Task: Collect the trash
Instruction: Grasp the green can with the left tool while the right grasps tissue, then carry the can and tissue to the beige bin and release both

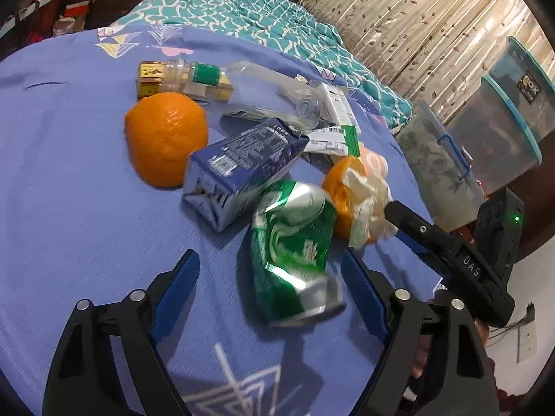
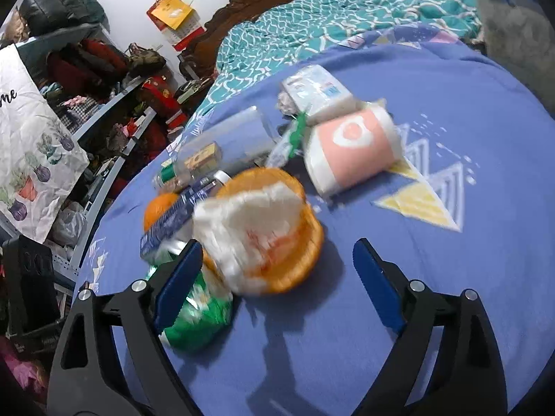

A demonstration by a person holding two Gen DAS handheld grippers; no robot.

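A pile of trash lies on a blue bedsheet [image 1: 69,180]. A crushed green can [image 1: 295,246] lies between the open fingers of my left gripper [image 1: 274,277]. Behind it are a blue carton [image 1: 239,170], an orange peel [image 1: 166,137], a plastic bottle [image 1: 194,78], and a second orange peel holding white tissue [image 1: 360,204]. My right gripper [image 2: 277,270] is open, with the peel and tissue [image 2: 263,232] between its fingers; it shows in the left wrist view [image 1: 451,246]. A pink paper cup [image 2: 350,149] lies behind, with the green can [image 2: 197,315] at the left finger.
A teal patterned quilt [image 1: 242,7] is bunched at the head of the bed. Plastic storage boxes [image 1: 499,128] stand beside the bed by a curtain. Shelves of bags and clothes [image 2: 104,79] stand on the other side. A white wrapper [image 2: 315,90] lies behind the cup.
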